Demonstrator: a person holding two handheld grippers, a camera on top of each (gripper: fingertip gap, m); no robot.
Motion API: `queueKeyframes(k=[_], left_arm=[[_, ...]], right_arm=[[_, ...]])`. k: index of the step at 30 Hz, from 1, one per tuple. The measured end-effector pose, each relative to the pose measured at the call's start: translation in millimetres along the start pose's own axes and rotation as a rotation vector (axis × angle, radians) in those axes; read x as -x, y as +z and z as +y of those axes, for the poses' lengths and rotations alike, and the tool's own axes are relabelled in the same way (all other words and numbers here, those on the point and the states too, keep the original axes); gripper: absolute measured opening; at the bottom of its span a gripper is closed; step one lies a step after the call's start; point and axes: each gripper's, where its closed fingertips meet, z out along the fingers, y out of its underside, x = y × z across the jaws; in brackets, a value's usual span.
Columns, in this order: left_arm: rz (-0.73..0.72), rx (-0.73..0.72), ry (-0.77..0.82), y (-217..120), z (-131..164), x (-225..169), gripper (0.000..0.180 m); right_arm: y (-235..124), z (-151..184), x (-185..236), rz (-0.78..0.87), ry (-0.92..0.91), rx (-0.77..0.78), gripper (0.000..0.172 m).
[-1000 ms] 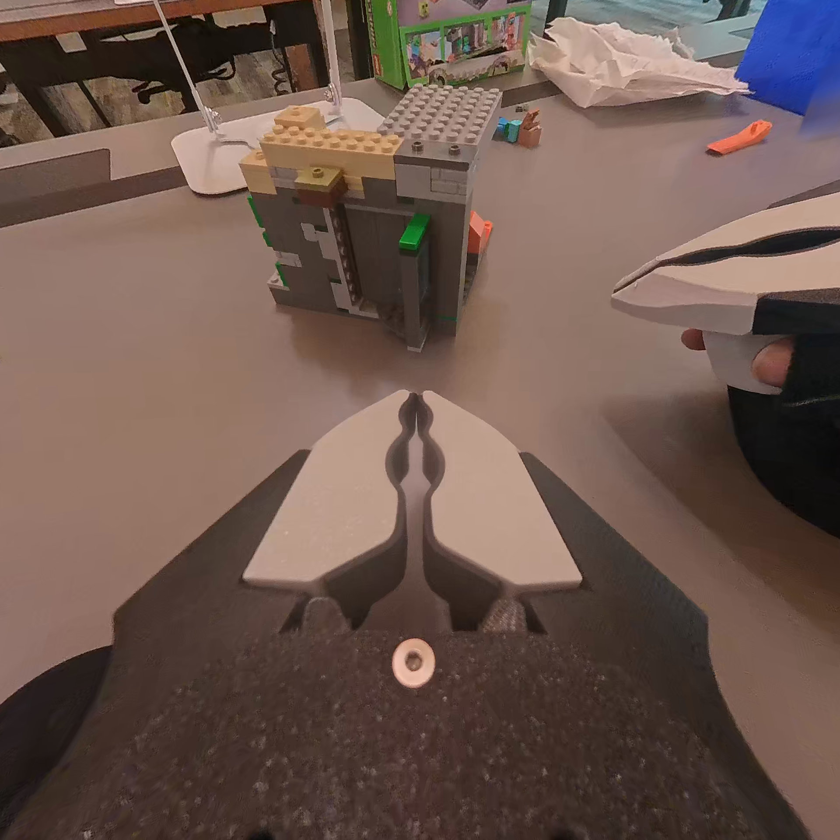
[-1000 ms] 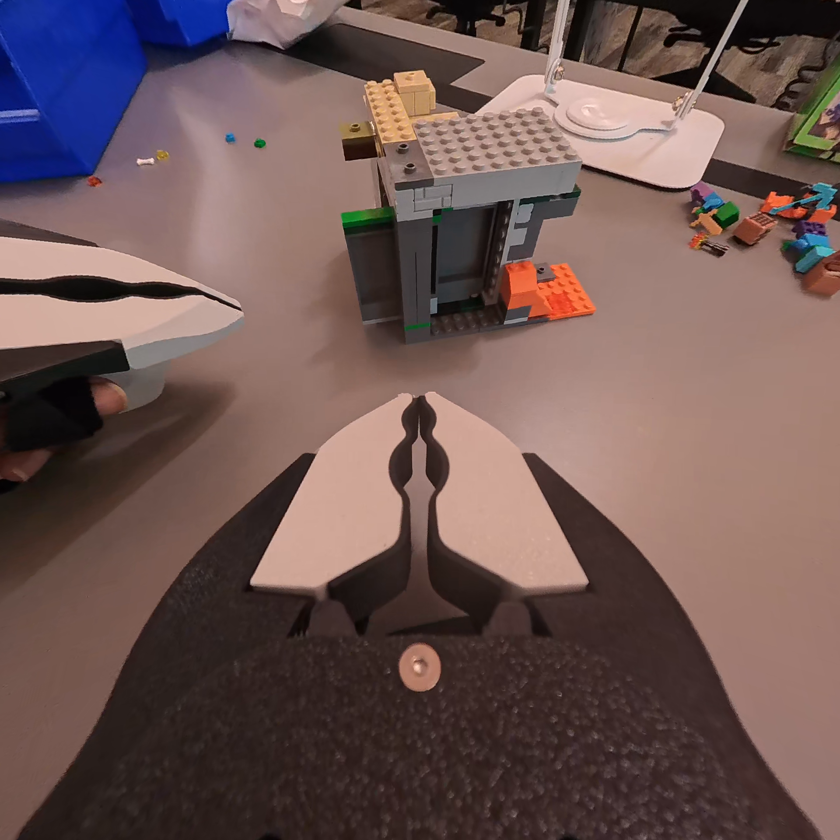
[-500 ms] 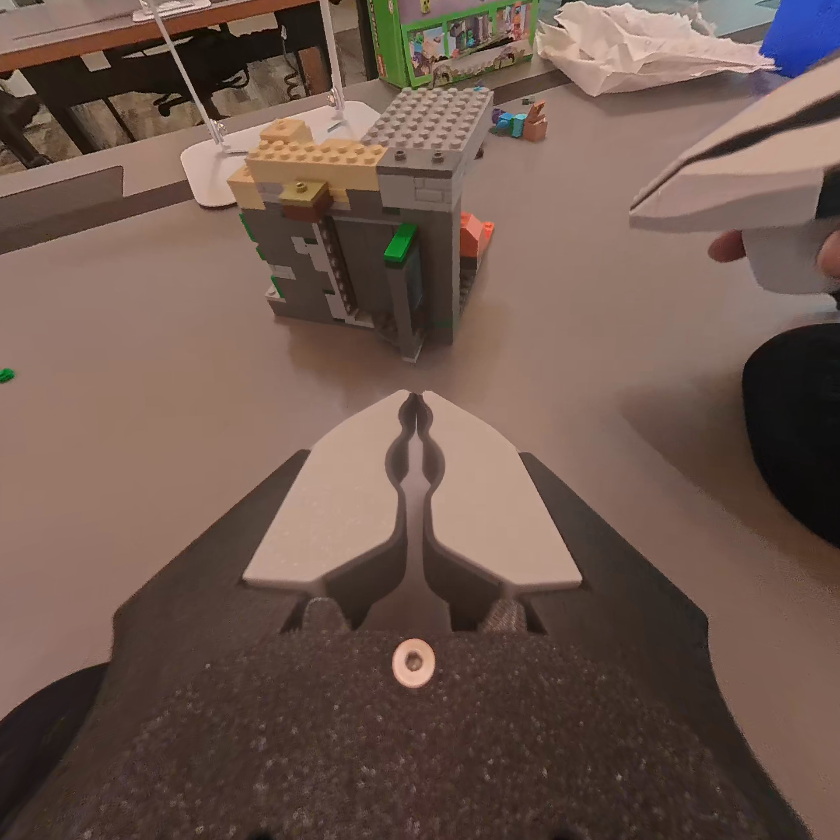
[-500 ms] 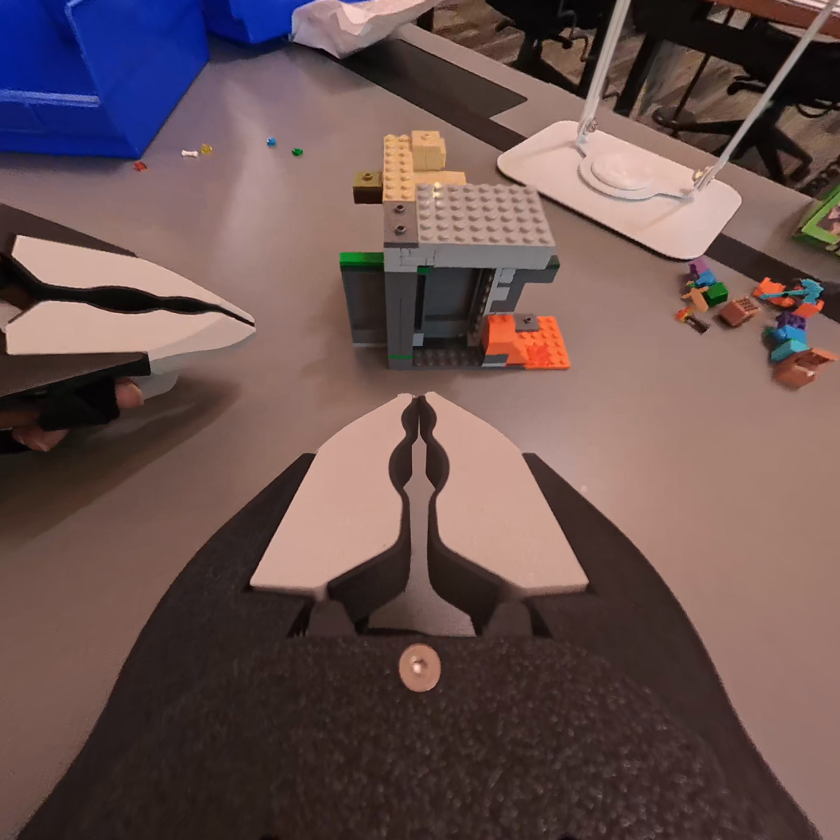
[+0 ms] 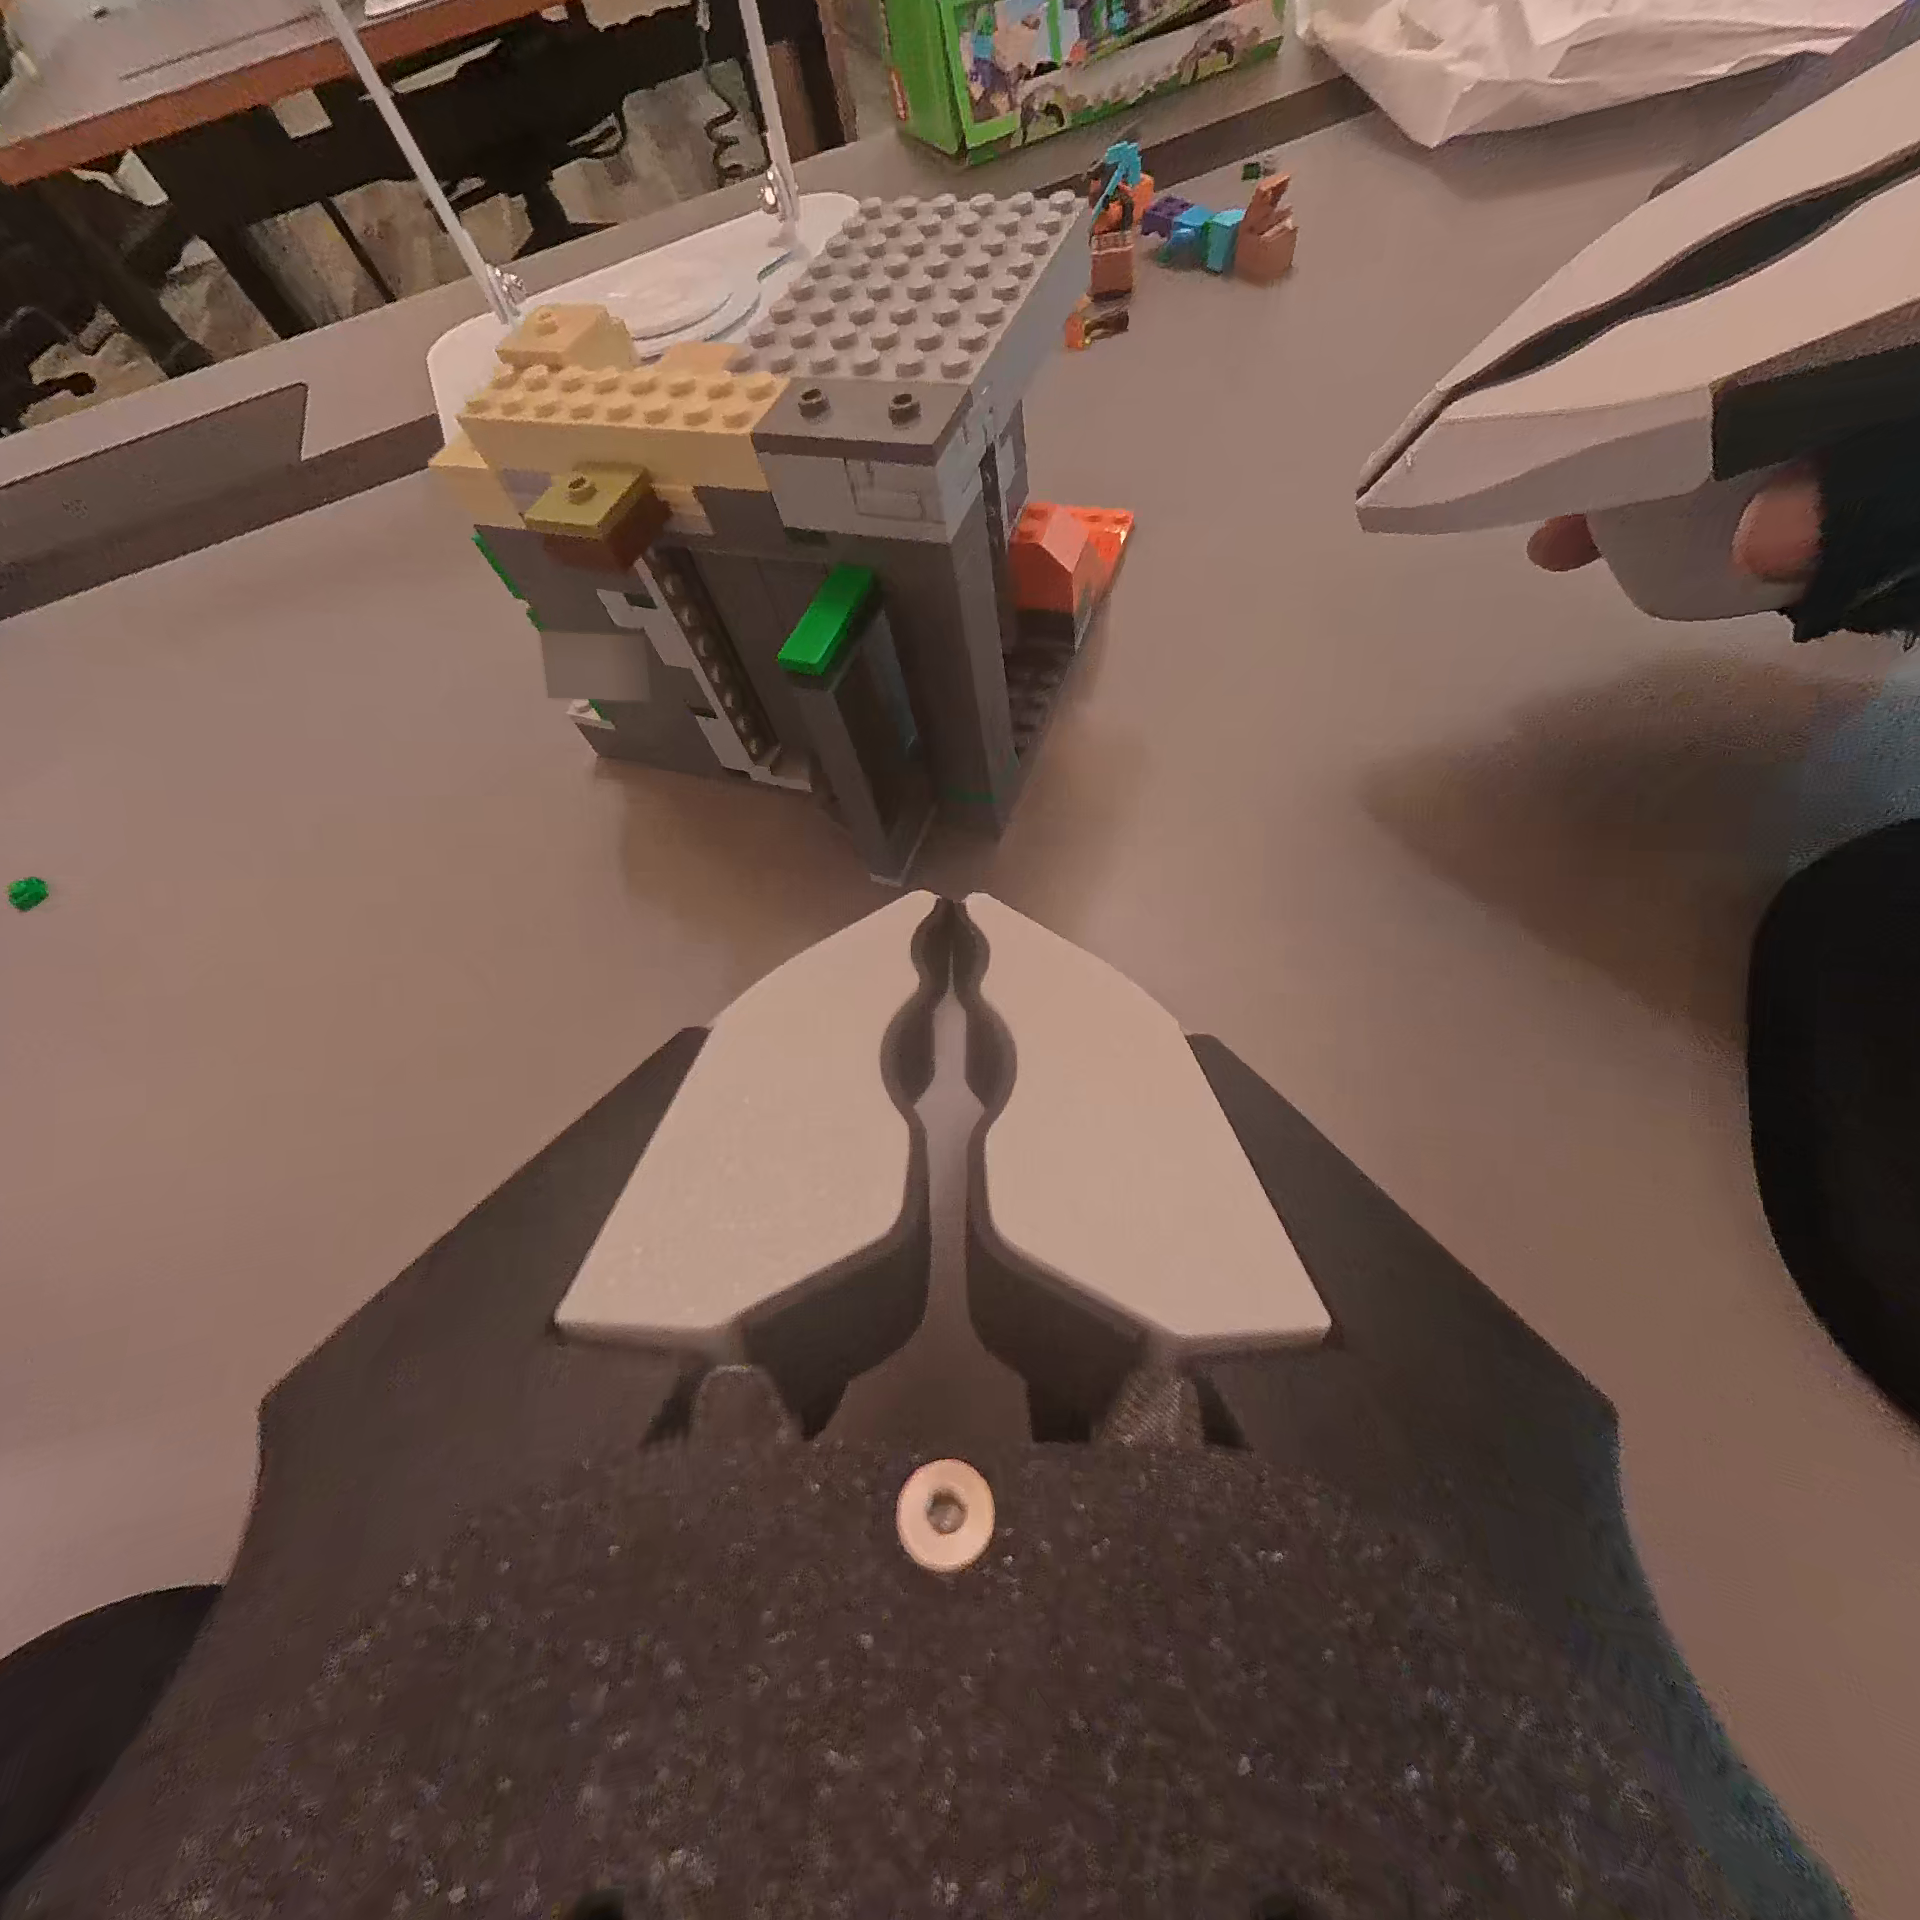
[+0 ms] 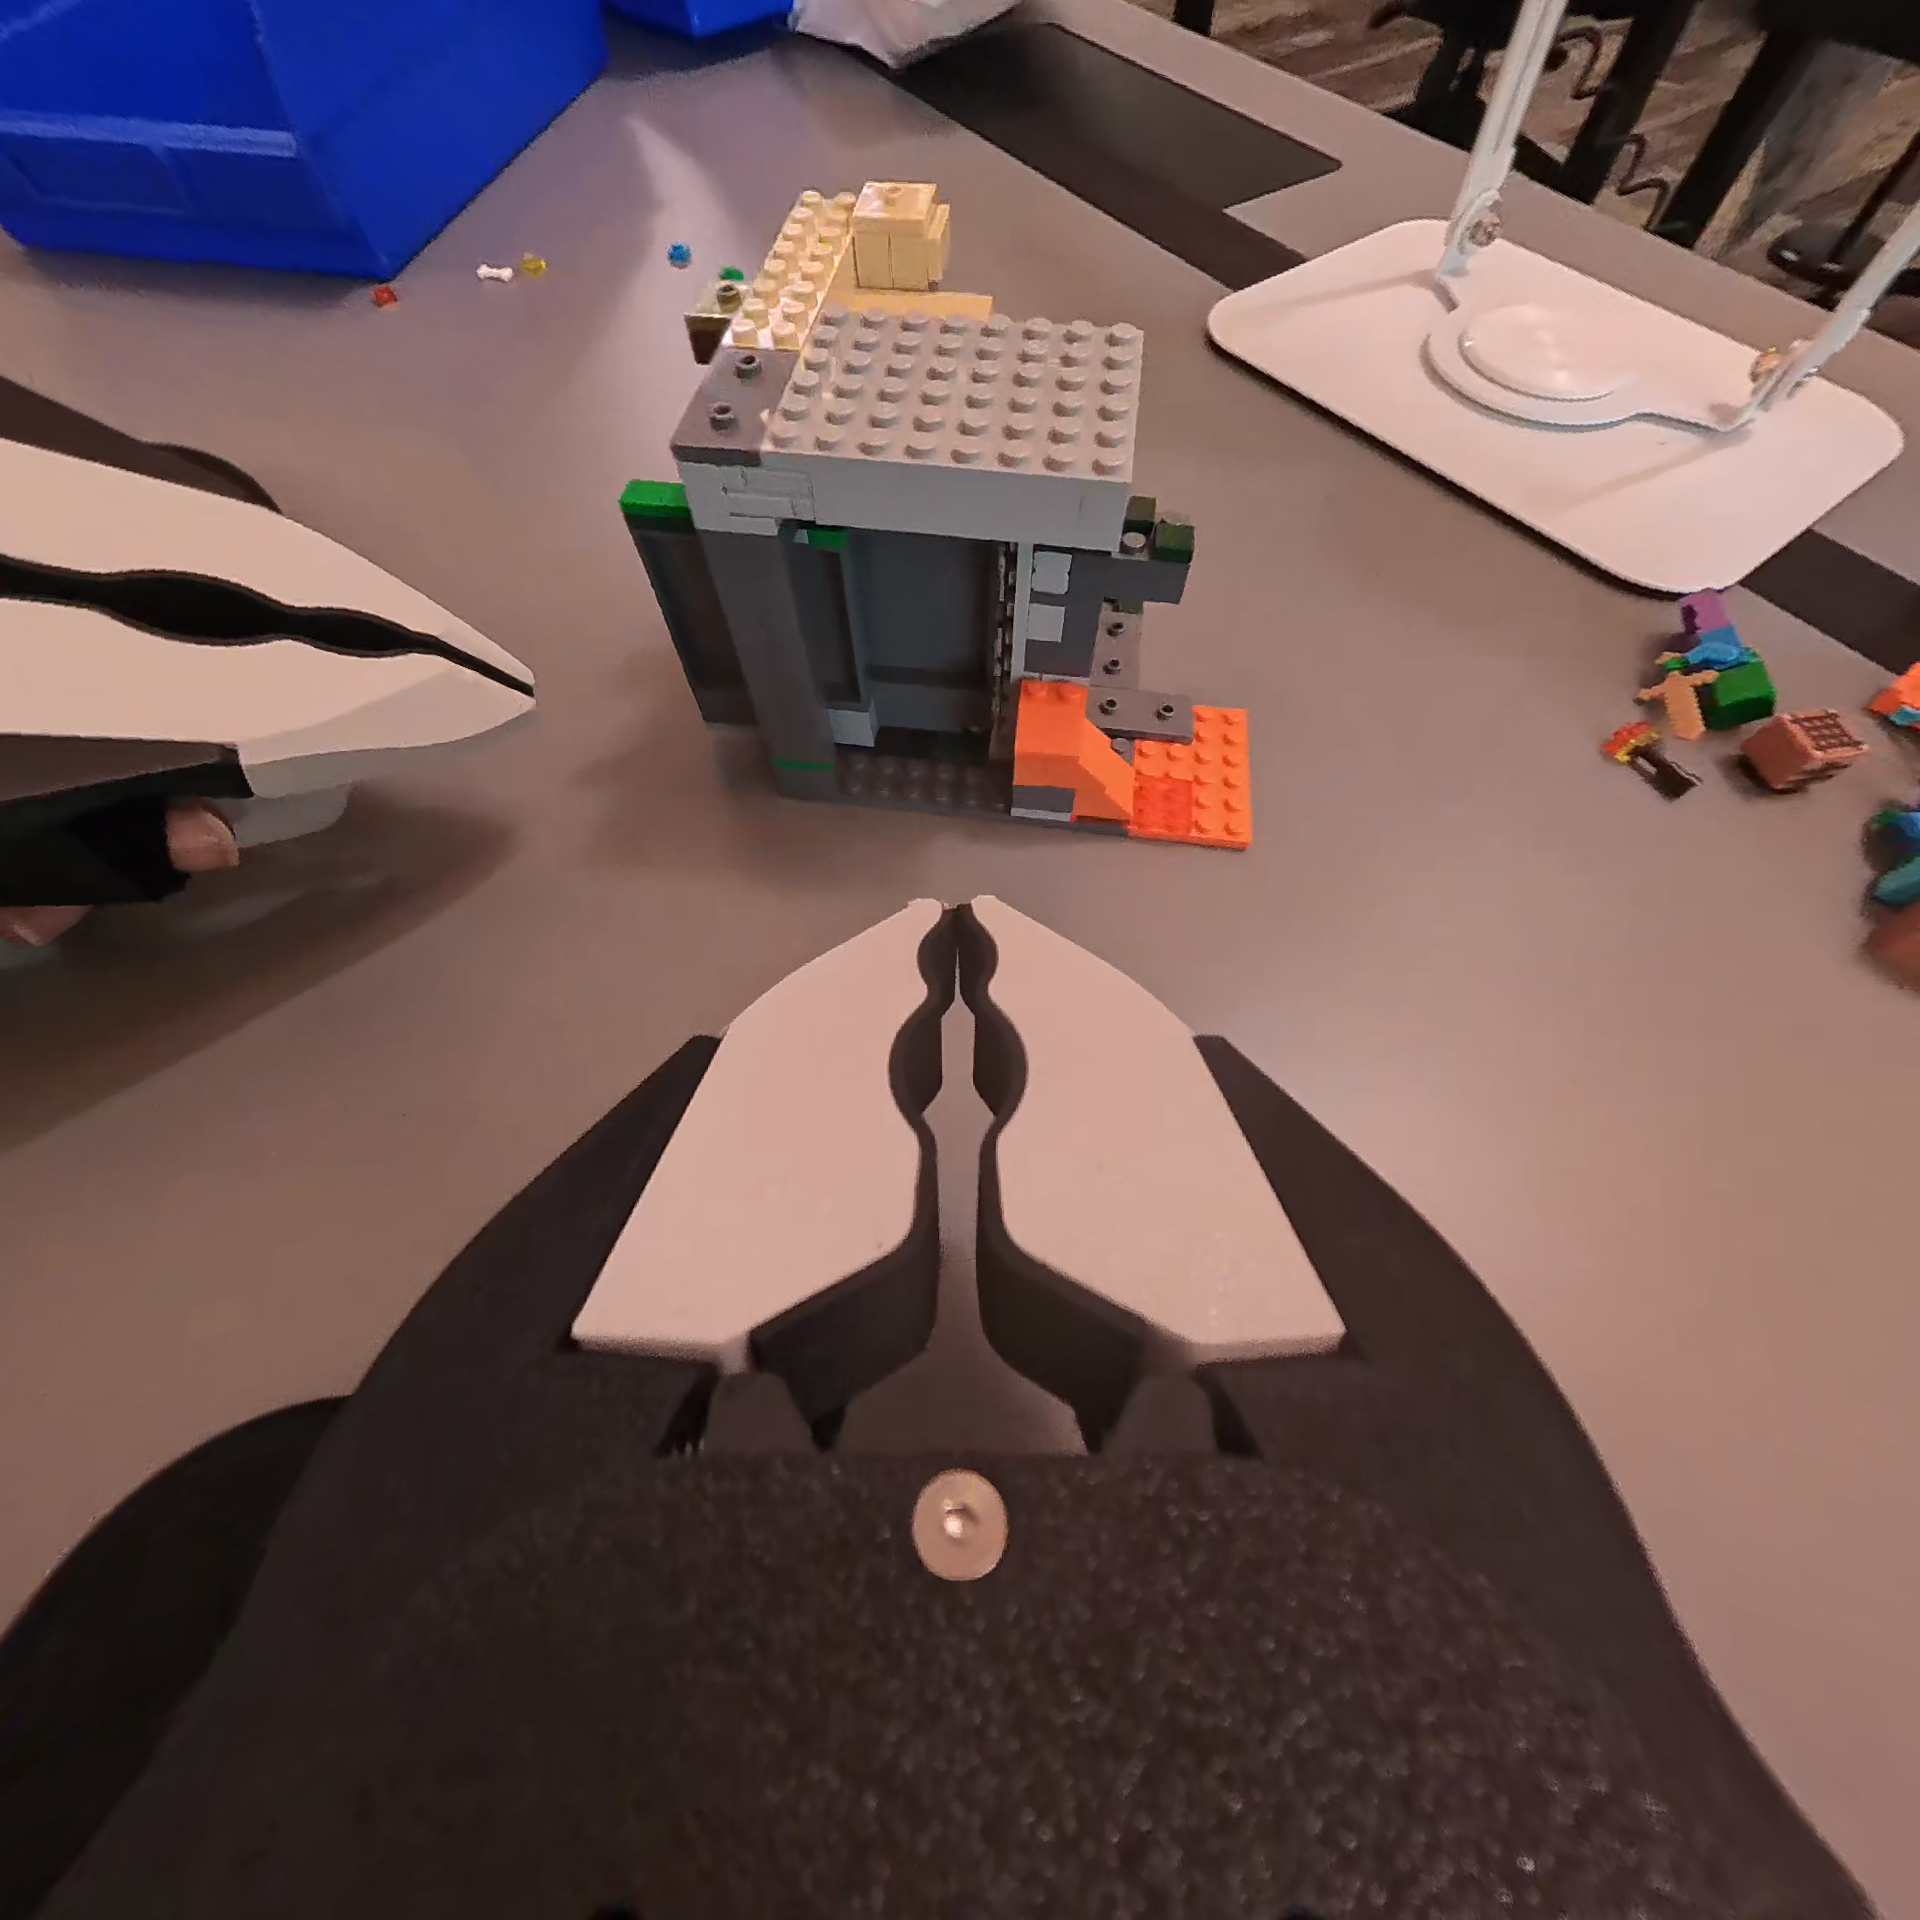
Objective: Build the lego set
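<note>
One brick building point(image 6: 914, 561) stands on one grey table point(image 6: 1455, 1039). There are two grippers, one white lamp base point(image 6: 1558, 416), one green box point(image 5: 1081, 62), one blue bin point(image 6: 260, 125) and one heap of loose bricks point(image 6: 1766, 717).

A grey table point(image 6: 1455, 1039) is filling the foreground under warm light, while a brown-topped desk point(image 5: 208, 94) and dark chair legs point(image 6: 1662, 135) are standing behind it.
</note>
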Motion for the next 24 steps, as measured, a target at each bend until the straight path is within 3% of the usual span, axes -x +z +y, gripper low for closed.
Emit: queueKeyframes(k=[12, 24], left_arm=[[-0.095, 0.018, 0.007, 10.7, -5.5, 1.2, 0.0], [-0.089, 0.021, -0.005, 13.0, -7.2, 6.4, 0.0]], right_arm=[[20.1, -1.5, -27.6, -0.127, -0.062, -0.023, 0.0], [13.7, -10.7, -30.4, -0.089, -0.037, -0.04, 0.0]])
